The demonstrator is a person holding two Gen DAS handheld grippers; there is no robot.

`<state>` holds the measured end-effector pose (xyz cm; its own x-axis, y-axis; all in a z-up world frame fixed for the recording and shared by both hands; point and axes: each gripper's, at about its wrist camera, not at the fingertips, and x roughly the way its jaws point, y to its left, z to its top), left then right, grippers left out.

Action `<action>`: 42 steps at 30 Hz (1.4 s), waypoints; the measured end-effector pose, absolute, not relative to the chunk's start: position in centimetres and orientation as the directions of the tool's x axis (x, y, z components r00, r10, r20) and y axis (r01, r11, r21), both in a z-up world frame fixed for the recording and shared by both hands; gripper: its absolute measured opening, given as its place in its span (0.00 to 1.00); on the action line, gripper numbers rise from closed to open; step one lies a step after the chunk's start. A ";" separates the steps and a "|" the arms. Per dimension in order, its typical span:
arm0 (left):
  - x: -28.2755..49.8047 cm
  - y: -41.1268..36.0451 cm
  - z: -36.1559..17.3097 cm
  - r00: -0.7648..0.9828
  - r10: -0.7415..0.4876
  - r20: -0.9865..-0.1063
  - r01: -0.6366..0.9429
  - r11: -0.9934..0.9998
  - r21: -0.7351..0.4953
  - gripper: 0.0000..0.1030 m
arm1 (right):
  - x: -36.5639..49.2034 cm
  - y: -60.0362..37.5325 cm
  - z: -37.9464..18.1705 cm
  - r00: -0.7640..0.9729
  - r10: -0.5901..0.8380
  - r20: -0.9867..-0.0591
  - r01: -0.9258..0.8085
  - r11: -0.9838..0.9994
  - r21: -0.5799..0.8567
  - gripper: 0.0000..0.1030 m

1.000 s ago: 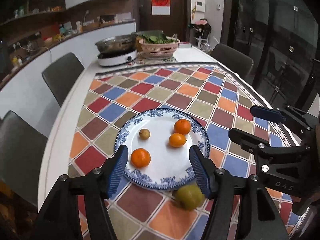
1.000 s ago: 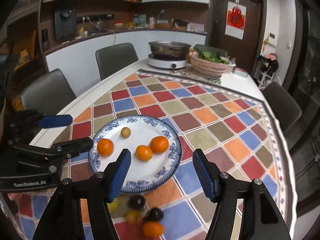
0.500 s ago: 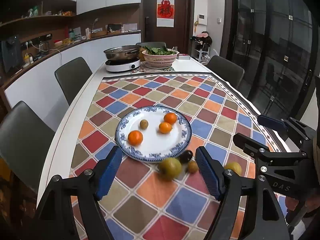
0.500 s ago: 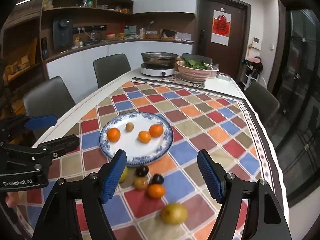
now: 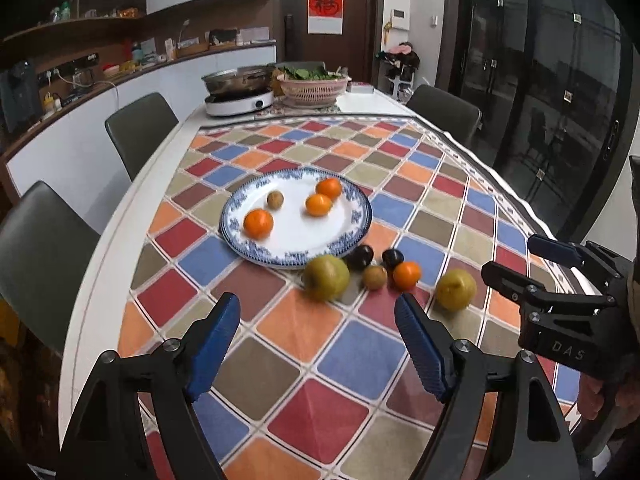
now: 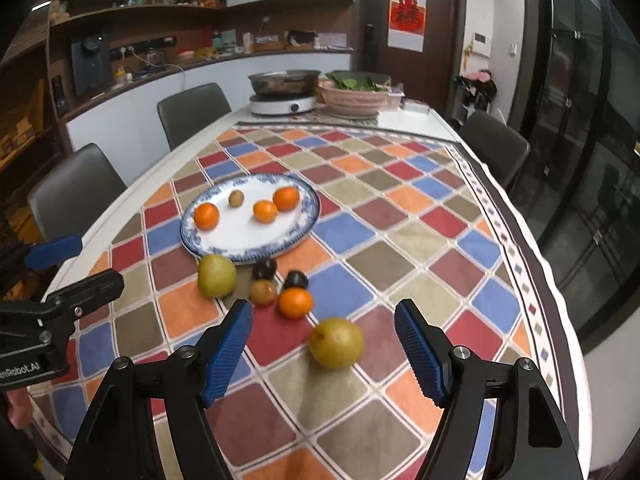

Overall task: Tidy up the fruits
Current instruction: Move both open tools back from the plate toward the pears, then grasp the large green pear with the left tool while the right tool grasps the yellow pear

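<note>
A blue-rimmed white plate (image 5: 352, 216) (image 6: 308, 216) holds three oranges and a small brown fruit on the checked tablecloth. In front of it lie a green pear (image 5: 326, 278) (image 6: 217, 276), two dark plums (image 5: 360, 257), a brown kiwi (image 5: 375, 277), an orange (image 5: 407, 275) (image 6: 295, 303) and a second yellow-green pear (image 5: 456, 290) (image 6: 337, 343). My left gripper (image 5: 318, 344) is open and empty, short of the fruit. My right gripper (image 6: 323, 354) is open and empty, its fingers either side of the second pear but nearer the camera.
At the table's far end stand a cooker with a steel pan (image 5: 239, 94) and a pink basket of greens (image 5: 312, 86). Grey chairs (image 5: 140, 132) line the left side, one more at the far right (image 5: 444, 114). The table's right edge lies near dark glass doors.
Both grippers have pulled back and up from the plate. The loose fruits in front of the plate have come into full view. Both stay open.
</note>
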<state>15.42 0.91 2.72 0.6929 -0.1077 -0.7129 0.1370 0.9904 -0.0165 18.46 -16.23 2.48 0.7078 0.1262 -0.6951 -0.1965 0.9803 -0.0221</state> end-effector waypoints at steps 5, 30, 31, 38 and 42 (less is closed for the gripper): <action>15.5 0.9 0.9 0.661 -0.102 -0.744 0.137 0.990 -0.014 0.77 | 18.1 -16.4 1.0 0.681 0.106 -0.725 -0.183 0.983 -0.028 0.72; 20.9 0.2 -4.4 0.618 -0.135 -0.775 0.213 0.977 -0.001 0.77 | 21.5 -16.9 -5.3 0.564 0.042 -0.825 -0.110 0.994 -0.025 0.71; 21.1 0.1 -4.6 0.617 -0.138 -0.775 0.217 0.976 -0.002 0.77 | 21.7 -17.0 -5.3 0.562 0.044 -0.826 -0.107 0.994 -0.021 0.71; 23.1 -0.1 -5.4 0.610 -0.148 -0.779 0.217 0.976 -0.016 0.77 | 22.6 -16.9 -5.7 0.554 0.052 -0.831 -0.111 0.994 -0.012 0.71; 24.2 -0.5 -5.8 0.606 -0.133 -0.784 0.206 0.979 -0.007 0.73 | 23.2 -16.8 -6.1 0.542 0.049 -0.839 -0.111 0.994 -0.014 0.66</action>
